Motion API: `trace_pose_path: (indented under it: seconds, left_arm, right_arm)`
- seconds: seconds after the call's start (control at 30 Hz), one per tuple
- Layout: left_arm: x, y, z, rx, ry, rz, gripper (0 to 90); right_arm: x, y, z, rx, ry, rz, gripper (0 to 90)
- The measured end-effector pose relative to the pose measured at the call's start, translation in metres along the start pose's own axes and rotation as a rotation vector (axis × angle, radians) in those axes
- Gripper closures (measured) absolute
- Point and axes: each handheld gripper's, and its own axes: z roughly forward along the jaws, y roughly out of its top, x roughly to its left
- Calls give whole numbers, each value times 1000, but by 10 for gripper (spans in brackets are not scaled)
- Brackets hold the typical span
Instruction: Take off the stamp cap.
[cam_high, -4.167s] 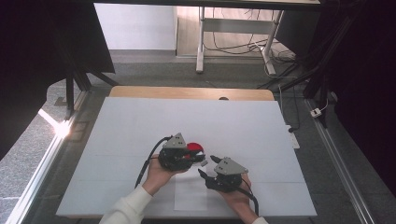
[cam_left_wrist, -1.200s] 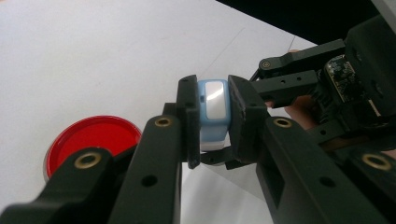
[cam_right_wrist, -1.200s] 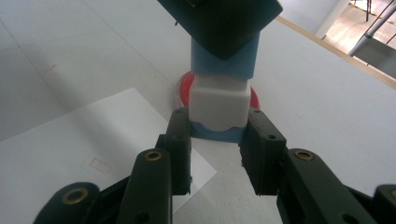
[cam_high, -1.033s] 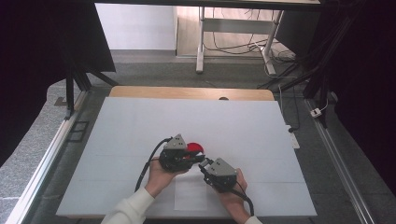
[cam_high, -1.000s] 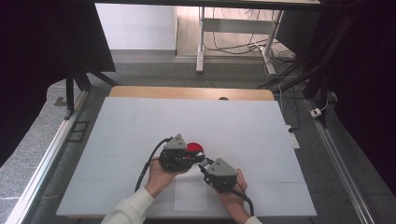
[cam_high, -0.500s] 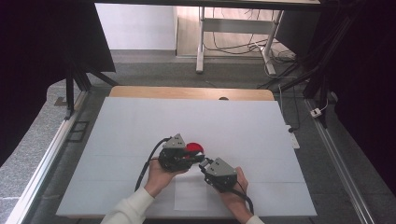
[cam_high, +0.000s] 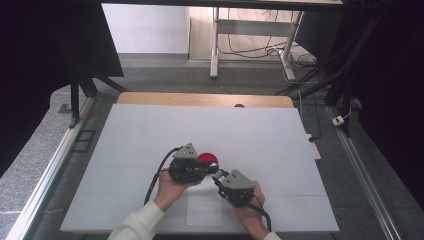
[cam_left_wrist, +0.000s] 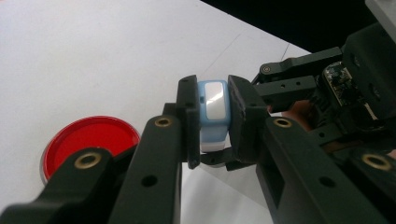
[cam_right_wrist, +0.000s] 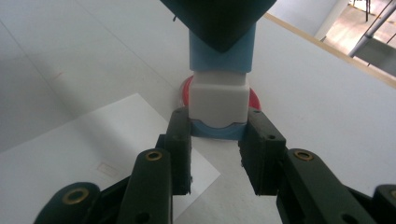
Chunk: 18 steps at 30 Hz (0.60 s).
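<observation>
Blue-and-white block (cam_left_wrist: 214, 112) clamped by left gripper (cam_left_wrist: 212, 123), right gripper (cam_right_wrist: 218, 149) flanking its end.

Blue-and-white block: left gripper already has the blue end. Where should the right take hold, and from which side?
Judging by its pose, take the white end. The blue-and-white block hangs clamped by its blue part in the left gripper, leaving the white section free and flat-sided. The right gripper sits below it, jaws open either side, so come up from underneath and close across those flat faces.
</observation>
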Motion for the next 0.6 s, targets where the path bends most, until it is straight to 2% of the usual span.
trace_pose_path:
  seconds: [0.07,0.27,0.33,0.4,0.43,0.47,0.5,0.53,0.6]
  left_arm:
    - [0,0,0,1,-2,-3,753]
    - [1,-1,0,-4,-8,-9,752]
    - [1,-1,-1,-8,-8,-9,752]
    - [1,-1,-2,-32,-7,-8,753]
    - [-1,-1,-8,-75,57,8,757]
    - [1,2,-16,-102,88,17,757]
    - [5,3,-23,-124,84,0,757]
    - [8,3,-30,-137,82,-8,757]
    - [11,2,-34,-124,75,-13,757]
  right_arm:
    - [-1,1,-1,11,3,-23,651]
    - [-4,3,-1,26,23,-37,652]
    - [-3,3,-1,20,21,-27,652]
    - [-3,2,-2,10,11,-2,652]
    - [-3,1,-2,11,4,12,653]
    - [-5,-3,0,28,10,39,653]
    - [-7,-9,1,37,12,65,653]
    - [-9,-14,1,32,7,68,653]
    - [-12,-14,-2,26,-4,57,653]
